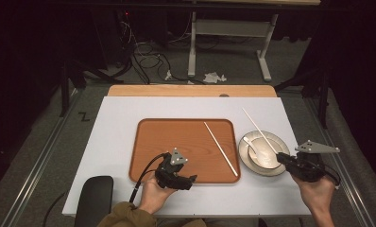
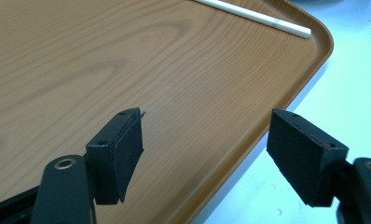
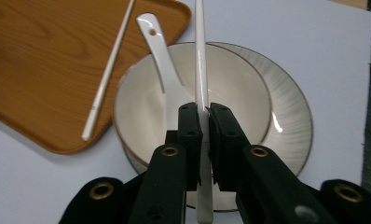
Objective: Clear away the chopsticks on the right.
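My right gripper [image 3: 204, 108] [image 1: 280, 158] is shut on a white chopstick [image 3: 201, 60] [image 1: 259, 130], which points away over a white bowl [image 3: 230, 93] [image 1: 264, 158]. The bowl sits on a striped plate [image 3: 291, 112] [image 1: 283, 142] and holds a white spoon [image 3: 162, 60] [image 1: 250, 144]. A second white chopstick [image 1: 220, 148] [image 3: 108, 70] [image 2: 253, 16] lies on the right part of the wooden tray [image 1: 153, 142] [image 2: 127, 60] [image 3: 39, 65]. At the tray's near edge my left gripper [image 2: 204, 144] [image 1: 192, 179] is open, with nothing between its jaws.
The tray and plate rest on a white table top [image 1: 120, 118]. A black pad [image 1: 94, 198] lies at the near left corner. Beyond the table are a floor with cables [image 1: 143, 56] and a white desk frame [image 1: 228, 28].
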`<state>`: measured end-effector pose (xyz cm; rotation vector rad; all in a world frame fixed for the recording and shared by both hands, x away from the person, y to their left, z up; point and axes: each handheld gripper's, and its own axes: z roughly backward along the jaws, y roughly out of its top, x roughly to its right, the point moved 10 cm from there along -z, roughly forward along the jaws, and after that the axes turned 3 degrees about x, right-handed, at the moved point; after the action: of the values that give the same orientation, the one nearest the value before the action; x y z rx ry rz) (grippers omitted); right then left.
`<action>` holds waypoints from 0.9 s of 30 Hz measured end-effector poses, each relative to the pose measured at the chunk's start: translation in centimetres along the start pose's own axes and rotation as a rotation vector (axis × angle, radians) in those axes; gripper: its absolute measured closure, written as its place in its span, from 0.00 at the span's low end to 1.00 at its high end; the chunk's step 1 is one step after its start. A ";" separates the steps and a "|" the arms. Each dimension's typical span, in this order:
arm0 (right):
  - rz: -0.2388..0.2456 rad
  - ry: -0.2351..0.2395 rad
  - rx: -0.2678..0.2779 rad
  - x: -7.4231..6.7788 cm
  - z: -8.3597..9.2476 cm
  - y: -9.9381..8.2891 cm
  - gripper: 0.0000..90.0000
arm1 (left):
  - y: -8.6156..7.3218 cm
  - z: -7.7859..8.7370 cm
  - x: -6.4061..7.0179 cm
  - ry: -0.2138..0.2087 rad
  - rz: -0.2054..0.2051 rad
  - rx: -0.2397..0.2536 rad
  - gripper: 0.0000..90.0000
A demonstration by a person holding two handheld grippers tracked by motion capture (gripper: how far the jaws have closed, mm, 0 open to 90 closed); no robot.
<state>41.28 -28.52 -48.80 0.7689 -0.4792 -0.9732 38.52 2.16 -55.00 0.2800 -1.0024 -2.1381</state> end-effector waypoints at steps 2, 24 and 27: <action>0.006 0.014 0.006 -0.8 0.1 0.1 0.94 | 0.1 -0.1 0.1 -0.005 -0.002 0.000 0.30; 0.060 0.119 -0.086 -8.6 -3.6 0.0 0.94 | 0.3 -0.1 0.2 -0.009 -0.006 0.000 0.30; 0.068 0.123 -0.114 -9.1 -4.5 -0.2 0.94 | 0.2 0.0 0.2 -0.006 -0.006 0.001 0.30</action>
<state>39.71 -19.02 -52.15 0.7005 -0.3383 -0.8771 38.56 1.93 -54.81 0.2776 -1.0071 -2.1445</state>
